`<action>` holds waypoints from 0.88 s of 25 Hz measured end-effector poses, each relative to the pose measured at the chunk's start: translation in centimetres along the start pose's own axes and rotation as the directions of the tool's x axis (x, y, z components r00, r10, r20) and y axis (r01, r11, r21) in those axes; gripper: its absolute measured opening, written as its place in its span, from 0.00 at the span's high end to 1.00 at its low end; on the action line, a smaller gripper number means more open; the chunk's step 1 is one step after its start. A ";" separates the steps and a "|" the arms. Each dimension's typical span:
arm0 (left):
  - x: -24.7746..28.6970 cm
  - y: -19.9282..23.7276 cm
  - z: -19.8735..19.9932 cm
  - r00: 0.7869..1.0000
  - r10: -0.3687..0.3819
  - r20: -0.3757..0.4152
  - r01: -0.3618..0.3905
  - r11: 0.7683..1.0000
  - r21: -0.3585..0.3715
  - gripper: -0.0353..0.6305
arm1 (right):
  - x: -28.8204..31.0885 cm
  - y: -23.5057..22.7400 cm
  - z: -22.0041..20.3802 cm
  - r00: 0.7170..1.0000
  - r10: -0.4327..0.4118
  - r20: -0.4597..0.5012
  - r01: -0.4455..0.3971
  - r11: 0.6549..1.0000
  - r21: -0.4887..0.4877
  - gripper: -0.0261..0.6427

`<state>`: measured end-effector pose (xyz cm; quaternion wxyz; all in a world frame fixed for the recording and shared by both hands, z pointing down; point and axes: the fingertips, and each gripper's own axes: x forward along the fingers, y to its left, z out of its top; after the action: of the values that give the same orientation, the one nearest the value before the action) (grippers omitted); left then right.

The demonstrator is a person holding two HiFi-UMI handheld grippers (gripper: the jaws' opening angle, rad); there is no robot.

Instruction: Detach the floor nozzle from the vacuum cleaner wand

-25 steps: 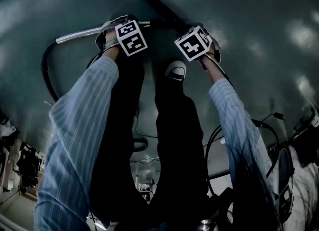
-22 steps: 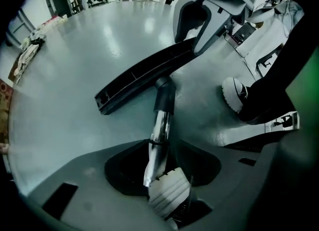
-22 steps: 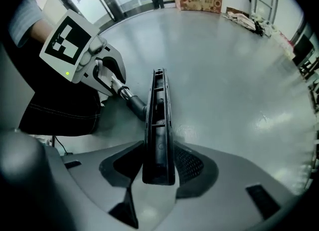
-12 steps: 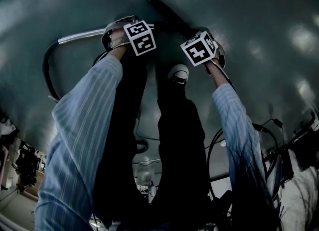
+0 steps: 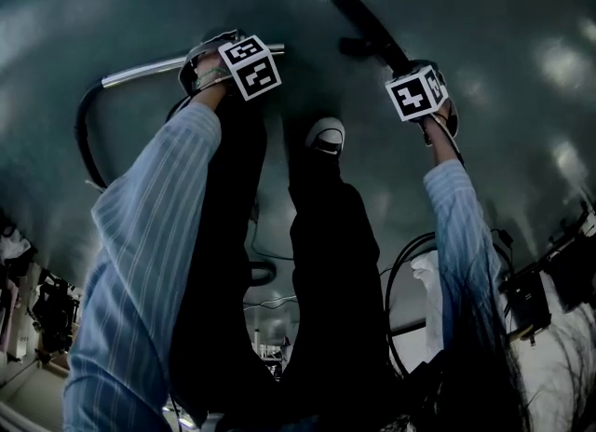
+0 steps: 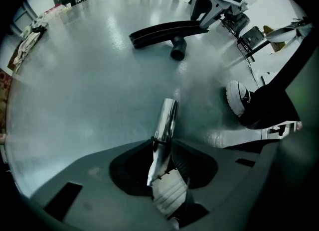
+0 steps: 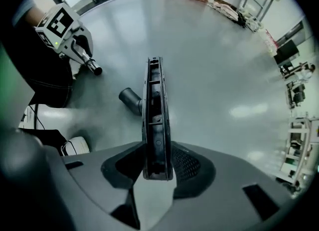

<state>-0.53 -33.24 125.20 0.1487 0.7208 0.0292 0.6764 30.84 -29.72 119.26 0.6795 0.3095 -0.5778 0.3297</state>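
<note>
Two holds are in place. Nearest the person, on the near side of the wand [image 5: 149,68], a white shoe [image 5: 326,132] stands on the grey floor [image 5: 521,141]. At the wand itself, the left gripper [image 6: 160,168] points steeply down. Its jaws have just been closing and now stand partway in, clamped on the chrome tube a little back from its open end. That end juts past them bare, with nothing fitted on it. A black hose [image 5: 84,132] curves away from the wand's other end toward the person.

Farther out, well apart from the wand's open end and to its right in the head view, is the right gripper [image 7: 157,168]. Its jaws have likewise just been closing, and they pinch one end of the long black floor nozzle [image 7: 154,105]. The nozzle's round neck [image 7: 130,99] sticks out sideways, empty, and points roughly back toward the wand, with open floor between the two.

Judged from that gap, the detaching step itself is done: nozzle and wand are separate pieces, one in each gripper. What remains is probably setting things down. The next move calls for lowering the nozzle to the floor away from the wand, flat rather than on edge, before the right jaws let go. It hangs by one end, so it may swing.
</note>
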 end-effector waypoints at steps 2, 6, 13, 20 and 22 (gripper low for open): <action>0.0 0.2 -1.2 1.000 -0.006 -0.002 0.006 1.000 -0.009 0.77 | 0.0 0.0 -0.5 1.000 -0.001 -0.009 0.002 0.999 0.049 0.73; 0.2 0.5 -3.5 0.999 -0.034 -0.008 0.033 0.999 -0.033 0.77 | 0.4 1.9 0.2 1.000 -0.009 0.015 0.008 0.996 0.085 0.74; -1.8 0.6 -3.8 0.994 -0.043 0.102 0.056 0.991 -0.122 0.77 | -1.5 2.6 2.6 0.995 0.045 0.085 -0.057 0.987 0.153 0.73; -10.2 -0.1 -3.1 0.958 0.055 0.280 0.023 0.963 -0.270 0.77 | -7.1 5.2 5.4 0.974 0.102 0.204 -0.131 0.982 0.135 0.73; -13.4 -1.2 -3.0 0.944 0.064 0.324 0.048 0.944 -0.325 0.77 | -9.5 6.9 6.1 0.959 0.153 0.237 -0.189 0.972 0.137 0.74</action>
<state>-4.45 -34.83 112.04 0.2666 0.7890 -0.1124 0.5419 20.64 -31.41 110.98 0.5518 0.3467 -0.6476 0.3949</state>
